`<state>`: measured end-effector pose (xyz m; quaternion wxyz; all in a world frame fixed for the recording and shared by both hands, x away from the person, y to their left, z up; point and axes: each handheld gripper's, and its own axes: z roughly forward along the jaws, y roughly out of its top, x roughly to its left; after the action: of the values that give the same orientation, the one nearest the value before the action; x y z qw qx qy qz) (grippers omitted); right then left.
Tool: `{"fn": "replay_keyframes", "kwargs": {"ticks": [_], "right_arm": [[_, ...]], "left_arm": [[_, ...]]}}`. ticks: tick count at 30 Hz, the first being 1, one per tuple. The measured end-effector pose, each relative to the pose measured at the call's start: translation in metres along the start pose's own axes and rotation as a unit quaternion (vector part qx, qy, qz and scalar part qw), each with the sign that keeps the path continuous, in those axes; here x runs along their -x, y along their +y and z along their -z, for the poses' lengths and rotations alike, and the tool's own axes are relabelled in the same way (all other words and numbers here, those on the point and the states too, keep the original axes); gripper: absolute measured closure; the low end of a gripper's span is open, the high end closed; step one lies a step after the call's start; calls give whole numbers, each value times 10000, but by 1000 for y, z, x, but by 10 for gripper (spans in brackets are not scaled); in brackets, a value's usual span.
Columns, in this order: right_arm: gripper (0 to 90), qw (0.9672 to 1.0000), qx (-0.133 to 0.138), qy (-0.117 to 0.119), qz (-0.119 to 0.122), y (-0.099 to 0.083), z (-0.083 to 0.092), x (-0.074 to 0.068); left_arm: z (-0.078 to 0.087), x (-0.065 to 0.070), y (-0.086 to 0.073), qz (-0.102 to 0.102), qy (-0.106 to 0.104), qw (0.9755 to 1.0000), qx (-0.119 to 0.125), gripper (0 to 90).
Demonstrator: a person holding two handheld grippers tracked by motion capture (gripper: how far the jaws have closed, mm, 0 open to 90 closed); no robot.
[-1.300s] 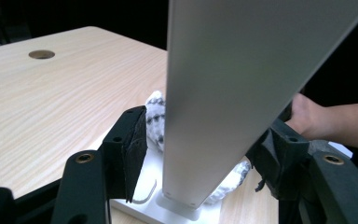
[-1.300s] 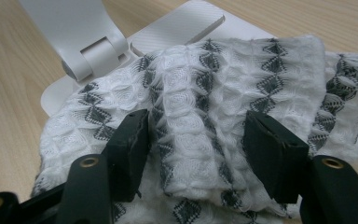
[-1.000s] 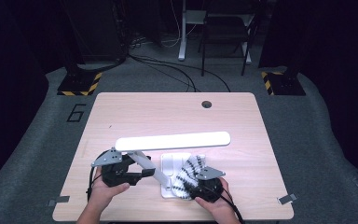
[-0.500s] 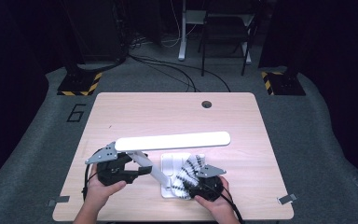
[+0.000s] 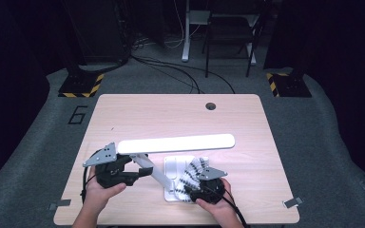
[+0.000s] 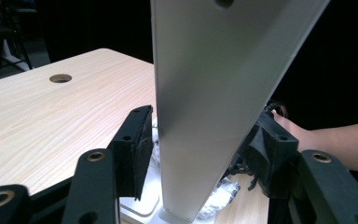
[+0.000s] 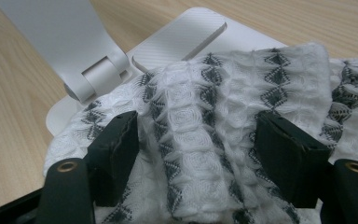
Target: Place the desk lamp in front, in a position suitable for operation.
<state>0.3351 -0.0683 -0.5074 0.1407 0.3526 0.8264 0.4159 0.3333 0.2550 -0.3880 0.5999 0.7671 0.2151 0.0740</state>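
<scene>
Cloth (image 7: 223, 140) lies bunched on lamp (image 5: 176, 143) base, near right of surface (image 5: 138, 114). Right gripper (image 7: 203, 154) jaws just opening, straddling cloth, likely releasing. Left gripper (image 6: 200, 154) jaws just widening, loose around lamp arm.

Dim dark room, table (image 5: 138, 114) evenly lit from above, lamp head (image 5: 176, 143) glaring white, soft shadows at 6 o'clock, near jaws slightly blurred.

A large digit "6" (image 5: 78, 114) stands on the grey floor (image 5: 52, 123), just left of the table's far-left corner.
</scene>
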Motion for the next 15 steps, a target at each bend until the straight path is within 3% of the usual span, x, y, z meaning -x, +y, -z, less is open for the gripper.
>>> {"fn": "replay_keyframes", "kwargs": {"ticks": [9,15], "right_arm": [[331,10000,-34,-4,71,-4,-4,-1],[469,9999,-25,117,13,-6,-2,0]], "left_arm": [[0,0,0,-98,24,9999,-33,527],[1,2,0,-134,56,9999,-75,535]]}}
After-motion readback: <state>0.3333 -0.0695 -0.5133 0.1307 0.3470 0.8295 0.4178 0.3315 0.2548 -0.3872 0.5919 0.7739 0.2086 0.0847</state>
